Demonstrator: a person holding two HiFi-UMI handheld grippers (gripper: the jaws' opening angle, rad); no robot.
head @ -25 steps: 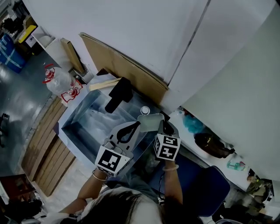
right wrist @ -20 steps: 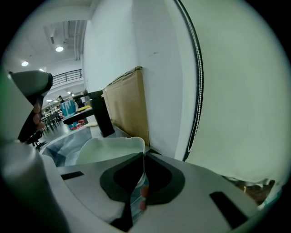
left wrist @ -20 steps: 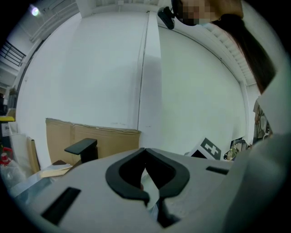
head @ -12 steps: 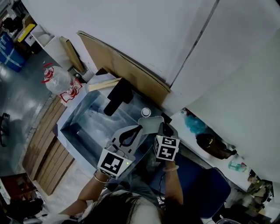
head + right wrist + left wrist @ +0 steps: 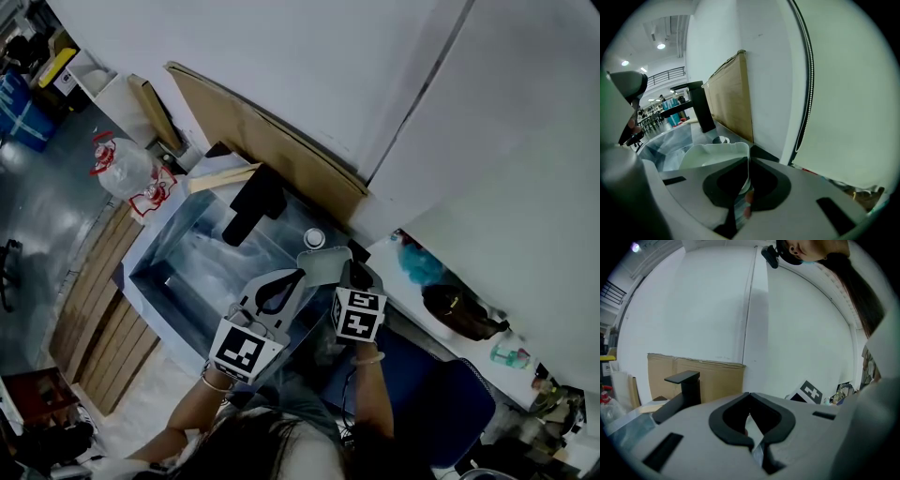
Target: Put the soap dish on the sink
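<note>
grey left gripper (image 5: 287,278) and right gripper (image 5: 348,271), black jaw linings, black-and-white marker cubes (image 5: 246,349), a bangle (image 5: 367,357) on each wrist

Faucet (image 5: 253,206) is standing at the sink (image 5: 192,267) rear edge, with cardboard (image 5: 272,141) leaning on the wall behind. Soap dish (image 5: 323,264) is sitting between the right gripper (image 5: 345,270) jaws at the sink's right rear corner, beside the left gripper (image 5: 296,276).

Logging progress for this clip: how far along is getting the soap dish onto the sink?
Done: the soap dish is picked up, its rim clamped in the right gripper. In hand: it is held at the right end of the sink; whether it touches the rim I cannot tell. Left: set it down and release. The left gripper is shut and empty.
</note>
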